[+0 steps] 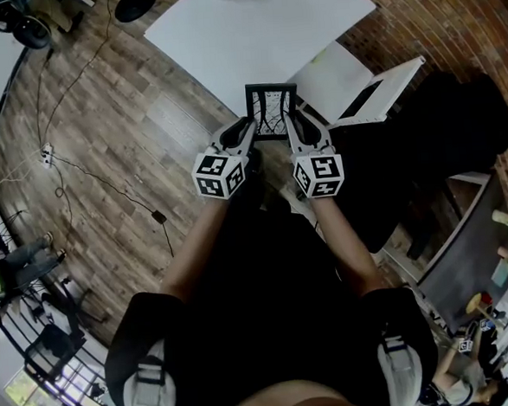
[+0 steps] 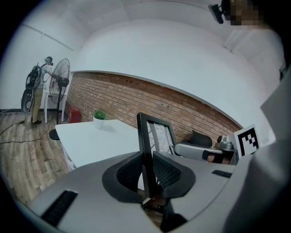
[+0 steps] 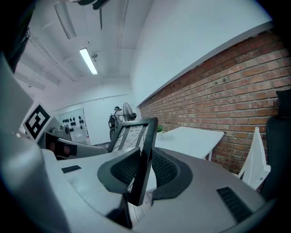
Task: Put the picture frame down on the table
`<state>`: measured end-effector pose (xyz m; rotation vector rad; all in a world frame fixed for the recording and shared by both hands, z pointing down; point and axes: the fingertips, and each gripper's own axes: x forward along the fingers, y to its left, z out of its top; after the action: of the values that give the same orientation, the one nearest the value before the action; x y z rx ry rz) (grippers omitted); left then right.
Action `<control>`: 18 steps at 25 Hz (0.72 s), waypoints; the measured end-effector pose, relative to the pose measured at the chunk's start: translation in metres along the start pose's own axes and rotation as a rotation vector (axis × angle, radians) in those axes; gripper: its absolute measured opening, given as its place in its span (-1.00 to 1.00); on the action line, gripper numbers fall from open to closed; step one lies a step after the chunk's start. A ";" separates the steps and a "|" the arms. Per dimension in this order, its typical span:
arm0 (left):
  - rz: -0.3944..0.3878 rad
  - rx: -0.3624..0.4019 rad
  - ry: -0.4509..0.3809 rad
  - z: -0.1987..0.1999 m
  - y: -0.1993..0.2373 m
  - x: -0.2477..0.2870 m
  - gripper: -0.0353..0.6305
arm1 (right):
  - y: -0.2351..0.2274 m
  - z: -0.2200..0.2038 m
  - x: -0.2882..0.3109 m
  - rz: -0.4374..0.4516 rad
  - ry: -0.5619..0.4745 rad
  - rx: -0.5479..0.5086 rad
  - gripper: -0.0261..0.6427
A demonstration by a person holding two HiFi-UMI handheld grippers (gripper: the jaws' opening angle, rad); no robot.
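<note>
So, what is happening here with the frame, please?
A person holds a black frame upright between two grippers: the left gripper is shut on its left edge, the right gripper on its right. The frame hangs in the air by the corner of the white table, not yet set down.

Workroom or lab, brick wall [image 1: 449,19], white table [image 1: 251,33], wood floor [image 1: 118,120], standing fan [image 2: 62,75]

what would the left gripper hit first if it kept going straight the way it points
The left gripper, shut on the picture frame, points at the white table. Likely the frame it carries meets the table's near edge first, though height is unclear and it might pass above.
</note>
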<state>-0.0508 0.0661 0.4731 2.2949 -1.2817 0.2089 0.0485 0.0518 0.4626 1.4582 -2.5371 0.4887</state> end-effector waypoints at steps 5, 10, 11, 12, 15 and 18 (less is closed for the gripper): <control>-0.009 -0.001 0.010 0.008 0.014 0.010 -0.64 | -0.002 0.004 0.017 -0.014 0.001 0.014 -0.68; -0.023 -0.002 0.018 0.013 0.028 0.017 -0.64 | -0.002 0.007 0.031 -0.029 0.005 0.020 -0.68; -0.028 -0.003 0.021 0.014 0.030 0.019 -0.64 | -0.002 0.006 0.034 -0.034 0.006 0.021 -0.68; -0.033 -0.003 0.023 0.015 0.033 0.021 -0.64 | -0.003 0.007 0.037 -0.039 0.007 0.022 -0.68; -0.048 0.002 0.031 0.019 0.039 0.028 -0.64 | -0.006 0.009 0.046 -0.054 0.007 0.027 -0.68; -0.063 0.007 0.036 0.026 0.049 0.036 -0.64 | -0.008 0.012 0.058 -0.067 0.005 0.030 -0.68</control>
<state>-0.0741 0.0052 0.4811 2.3230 -1.1916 0.2319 0.0261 -0.0030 0.4709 1.5454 -2.4779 0.5215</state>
